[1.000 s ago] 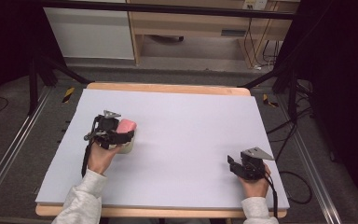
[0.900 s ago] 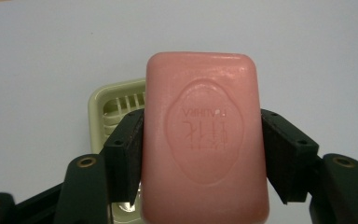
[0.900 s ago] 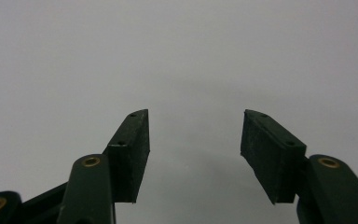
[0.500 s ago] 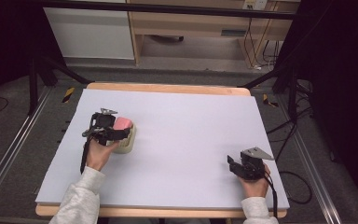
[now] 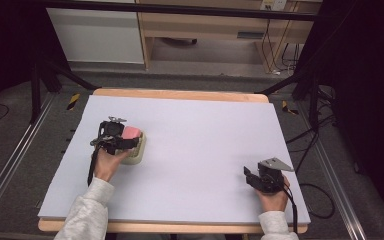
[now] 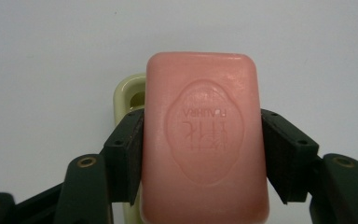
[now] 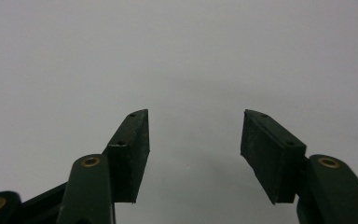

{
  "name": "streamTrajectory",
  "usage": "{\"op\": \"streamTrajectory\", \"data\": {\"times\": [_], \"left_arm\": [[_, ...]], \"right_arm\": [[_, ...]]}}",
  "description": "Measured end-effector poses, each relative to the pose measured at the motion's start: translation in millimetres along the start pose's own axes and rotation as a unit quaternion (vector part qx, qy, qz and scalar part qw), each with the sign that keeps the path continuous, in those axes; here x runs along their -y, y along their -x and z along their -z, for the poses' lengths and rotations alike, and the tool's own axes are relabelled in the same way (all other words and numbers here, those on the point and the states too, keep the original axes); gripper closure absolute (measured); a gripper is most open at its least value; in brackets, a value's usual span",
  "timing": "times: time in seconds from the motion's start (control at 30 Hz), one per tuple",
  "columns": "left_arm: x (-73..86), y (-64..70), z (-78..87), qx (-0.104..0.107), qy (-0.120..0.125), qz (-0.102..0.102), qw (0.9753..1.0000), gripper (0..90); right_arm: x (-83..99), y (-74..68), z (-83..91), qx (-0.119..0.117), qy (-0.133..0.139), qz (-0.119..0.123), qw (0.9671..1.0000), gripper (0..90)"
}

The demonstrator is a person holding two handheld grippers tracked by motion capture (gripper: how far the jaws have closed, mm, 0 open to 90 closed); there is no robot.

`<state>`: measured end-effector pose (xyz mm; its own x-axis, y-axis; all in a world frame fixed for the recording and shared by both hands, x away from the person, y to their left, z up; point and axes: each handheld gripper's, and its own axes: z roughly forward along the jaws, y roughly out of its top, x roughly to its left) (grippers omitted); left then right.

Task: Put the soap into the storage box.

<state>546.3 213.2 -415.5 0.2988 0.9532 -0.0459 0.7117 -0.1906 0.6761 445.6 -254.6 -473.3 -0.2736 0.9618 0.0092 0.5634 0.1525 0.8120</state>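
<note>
In the left gripper view, the left gripper [image 6: 204,154] fills the bottom of the frame, and its two black jaws press against the long sides of a pink soap bar [image 6: 204,140]. The bar lies flat between them at the centre of the frame, its stamped oval face turned up toward the camera, the lettering upside down. Just beyond and under the bar, at centre left, a pale yellow-green soap dish [image 6: 127,95] peeks out; whether the bar touches the dish cannot be told.

In the right gripper view, the right gripper [image 7: 195,135] rises from the bottom edge with its jaws spread wide, holding nothing, only the plain pale table surface [image 7: 182,56] between and beyond them.

In the high view, two grey sleeves come in at the bottom edge. At lower right the right gripper [image 5: 252,177] rests on the white table [image 5: 205,140], a grey three-cornered plate on top. At centre left the left gripper [image 5: 125,140] holds the pink soap bar [image 5: 131,132] over the soap dish [image 5: 137,150], well apart from the other hand. Farther off, in the upper part of the frame, a wooden table edge shows, then grey floor, a white cabinet [image 5: 97,30] and wooden shelving [image 5: 205,30].
</note>
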Motion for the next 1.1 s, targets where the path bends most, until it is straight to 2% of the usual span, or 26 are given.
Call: {"op": "streamTrajectory", "data": {"times": [0.63, 1.1], "left_arm": [[9.2, -4.4, -15.6, -0.001, -0.014, 0.010, 0.9999, 36.9], [13.7, -3.1, -22.6, -0.006, -0.024, 0.009, 0.9997, 36.9]], "right_arm": [[0.0, -1.0, -0.7, 0.000, -0.003, 0.001, 1.0000, 42.0], [0.1, -1.4, -1.2, 0.001, -0.002, 0.004, 1.0000, 41.7]]}}
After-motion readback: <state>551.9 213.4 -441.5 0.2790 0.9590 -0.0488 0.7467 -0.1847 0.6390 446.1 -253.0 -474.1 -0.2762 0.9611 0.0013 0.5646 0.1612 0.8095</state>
